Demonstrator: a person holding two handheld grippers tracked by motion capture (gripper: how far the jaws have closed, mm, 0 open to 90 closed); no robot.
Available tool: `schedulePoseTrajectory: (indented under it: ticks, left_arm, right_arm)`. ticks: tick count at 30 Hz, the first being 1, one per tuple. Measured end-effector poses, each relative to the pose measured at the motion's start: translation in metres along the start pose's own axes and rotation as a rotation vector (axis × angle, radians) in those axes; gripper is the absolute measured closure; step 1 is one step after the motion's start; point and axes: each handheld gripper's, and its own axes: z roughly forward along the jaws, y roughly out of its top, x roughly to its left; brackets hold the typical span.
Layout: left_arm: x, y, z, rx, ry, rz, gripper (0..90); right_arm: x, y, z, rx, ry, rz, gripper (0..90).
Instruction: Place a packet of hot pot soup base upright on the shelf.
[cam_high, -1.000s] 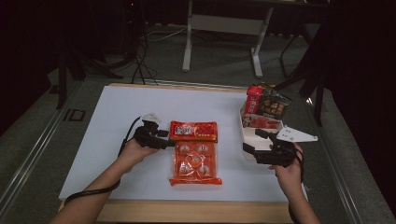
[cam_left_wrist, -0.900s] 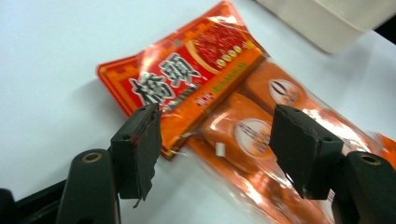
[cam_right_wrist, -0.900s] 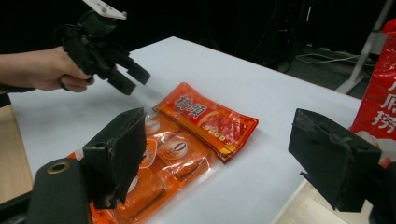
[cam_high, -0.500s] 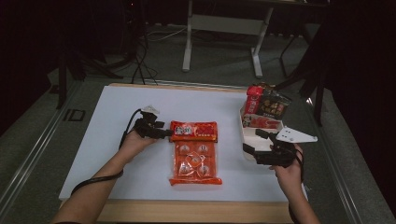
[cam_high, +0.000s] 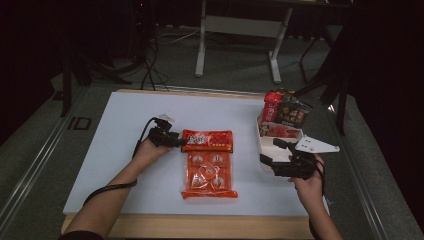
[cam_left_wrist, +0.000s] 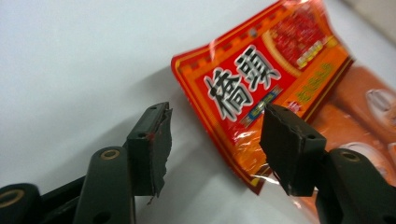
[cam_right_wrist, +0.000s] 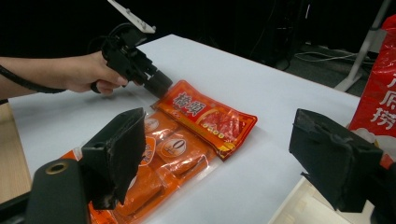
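Holding my left gripper (cam_high: 176, 142) low over the white table (cam_high: 125, 120), jaws level and half spread, just now narrowing, astride the left corner of the red sauce packet (cam_high: 207, 141); the pads do not press it yet. In the left gripper view that packet (cam_left_wrist: 271, 84) lies with its corner between my jaws, one jaw on the bare table, the other over the printed face.

Item: orange multi-cup pack (cam_high: 208, 173), flat on the table, touching the near edge of the red packet, partly tucked under it.

Item: my right gripper (cam_high: 270, 152), jaws spread wide and holding nothing, over the near rim of the white tray (cam_high: 263, 145) at the table's right side.

Item: red and dark snack bags (cam_high: 285, 111), standing in the far end of that tray.
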Motion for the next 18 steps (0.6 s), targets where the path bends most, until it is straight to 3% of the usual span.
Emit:
schedulePoseTrajectory:
  ticks: [11,18]
  left_arm:
    - [-0.001,-0.001,0.011,-0.007,-0.013,-0.035,46.6]
    - [-0.008,0.003,0.02,0.007,-0.068,-0.003,53.1]
  right_arm:
    - [-0.001,-0.001,0.001,0.006,0.005,0.006,18.2]
    - [0.0,-0.001,0.001,0.005,0.005,0.004,18.2]
